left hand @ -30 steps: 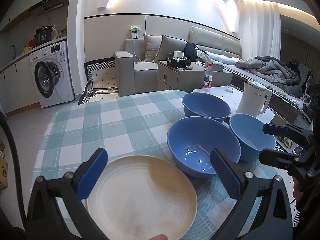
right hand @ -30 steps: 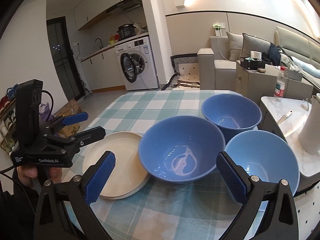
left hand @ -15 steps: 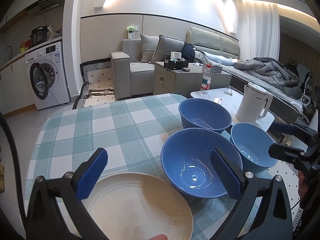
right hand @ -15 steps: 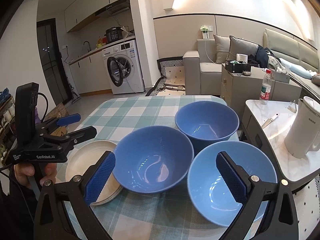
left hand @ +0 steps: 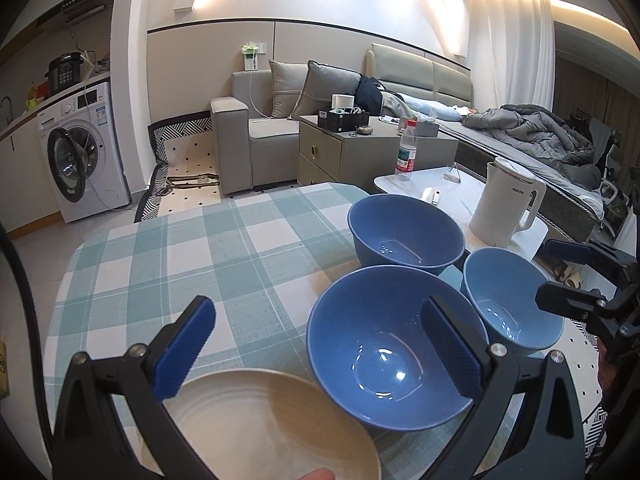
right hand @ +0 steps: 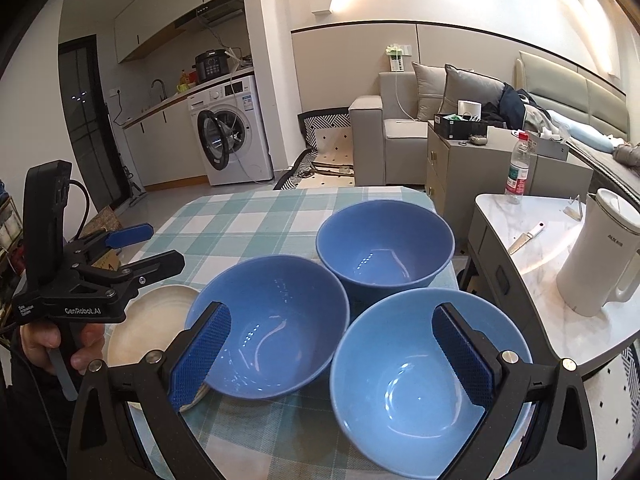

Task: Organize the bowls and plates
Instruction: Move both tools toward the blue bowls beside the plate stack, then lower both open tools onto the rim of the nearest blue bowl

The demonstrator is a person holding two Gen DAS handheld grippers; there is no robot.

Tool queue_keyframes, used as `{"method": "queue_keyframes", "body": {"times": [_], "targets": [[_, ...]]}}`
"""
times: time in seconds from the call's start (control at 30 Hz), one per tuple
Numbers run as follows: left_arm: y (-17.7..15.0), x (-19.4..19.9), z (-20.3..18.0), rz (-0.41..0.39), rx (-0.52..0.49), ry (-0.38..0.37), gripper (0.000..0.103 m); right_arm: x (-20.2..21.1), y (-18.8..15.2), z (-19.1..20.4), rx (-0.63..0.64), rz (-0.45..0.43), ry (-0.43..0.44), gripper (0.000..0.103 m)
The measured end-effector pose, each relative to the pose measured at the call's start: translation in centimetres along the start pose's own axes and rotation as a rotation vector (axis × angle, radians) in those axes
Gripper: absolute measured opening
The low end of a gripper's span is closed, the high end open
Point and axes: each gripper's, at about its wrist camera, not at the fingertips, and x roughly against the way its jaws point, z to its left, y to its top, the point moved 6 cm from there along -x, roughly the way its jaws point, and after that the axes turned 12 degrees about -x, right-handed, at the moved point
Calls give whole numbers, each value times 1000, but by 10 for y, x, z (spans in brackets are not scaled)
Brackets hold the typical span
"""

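Observation:
Three blue bowls stand close together on a green checked tablecloth (left hand: 168, 264): a far bowl (left hand: 404, 232), a middle bowl (left hand: 380, 360) and a lighter near-right bowl (right hand: 416, 388). A cream plate (left hand: 256, 428) lies left of the middle bowl, on top of others. My left gripper (left hand: 320, 348) is open and empty above the plate and the middle bowl's left side. My right gripper (right hand: 332, 352) is open and empty above the gap between the middle bowl (right hand: 272, 320) and the lighter bowl. The plate also shows in the right wrist view (right hand: 152, 324).
A marble side table (right hand: 532, 240) right of the dining table holds a white kettle (right hand: 600, 256), a water bottle (right hand: 518, 168) and a knife (right hand: 524, 238). A washing machine (left hand: 80, 152), a sofa (left hand: 260, 140) and a cabinet (left hand: 352, 152) stand beyond the table.
Both grippers have drawn back and shifted right. The right gripper now frames the lighter bowl instead of the middle bowl. The bowls and plate have not moved.

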Motion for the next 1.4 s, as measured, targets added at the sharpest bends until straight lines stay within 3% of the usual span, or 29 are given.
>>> {"method": "queue_keyframes", "body": {"times": [1.4], "targets": [[42, -79, 0, 72, -36, -56, 103, -43, 55, -68, -97, 36, -125, 103]]}}
